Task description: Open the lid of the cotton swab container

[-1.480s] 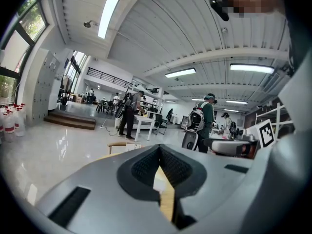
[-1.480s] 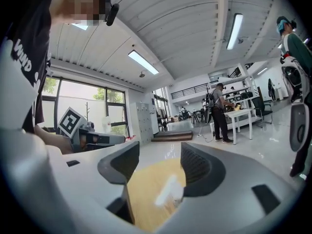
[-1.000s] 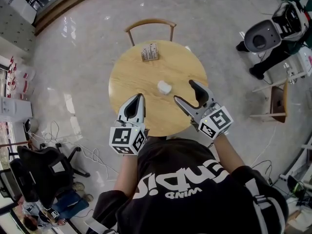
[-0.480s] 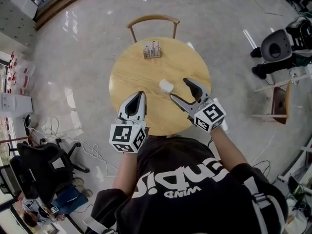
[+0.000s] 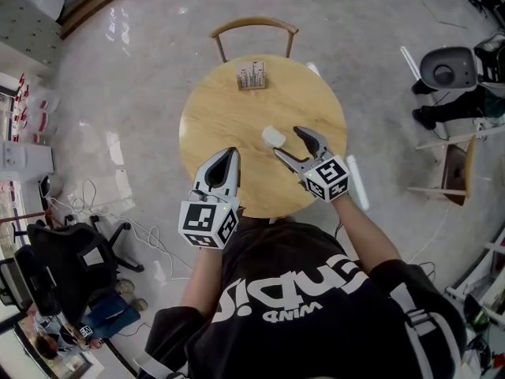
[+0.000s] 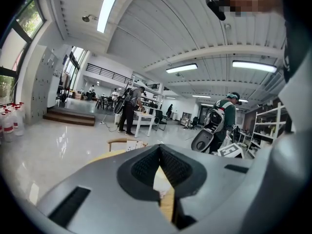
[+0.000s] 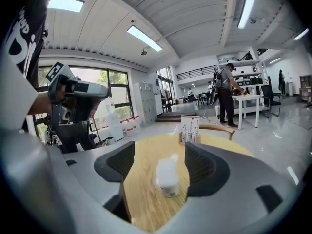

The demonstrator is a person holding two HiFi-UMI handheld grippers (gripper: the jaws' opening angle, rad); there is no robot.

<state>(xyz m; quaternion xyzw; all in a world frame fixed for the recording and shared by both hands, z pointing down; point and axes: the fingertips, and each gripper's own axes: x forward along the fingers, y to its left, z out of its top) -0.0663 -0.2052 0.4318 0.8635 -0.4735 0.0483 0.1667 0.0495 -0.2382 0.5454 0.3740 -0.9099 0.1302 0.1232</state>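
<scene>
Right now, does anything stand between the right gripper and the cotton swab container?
Nothing visible does. The right gripper points its open jaws straight at the cotton swab container, with only bare round table between them.

Premises: open-plan workshop hall. Evidence: polished floor (image 5: 134, 77), ceiling strip lights (image 6: 108, 9), white workbench (image 7: 247, 97) with person (image 7: 225, 94) standing, shelving (image 6: 273, 126), office chair (image 5: 63, 263).

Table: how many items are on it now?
2. The cotton swab container sits near the middle of the table, just ahead of the open right claw. A small stand is at the far edge by the chair. The near edge is partly hidden.
</scene>
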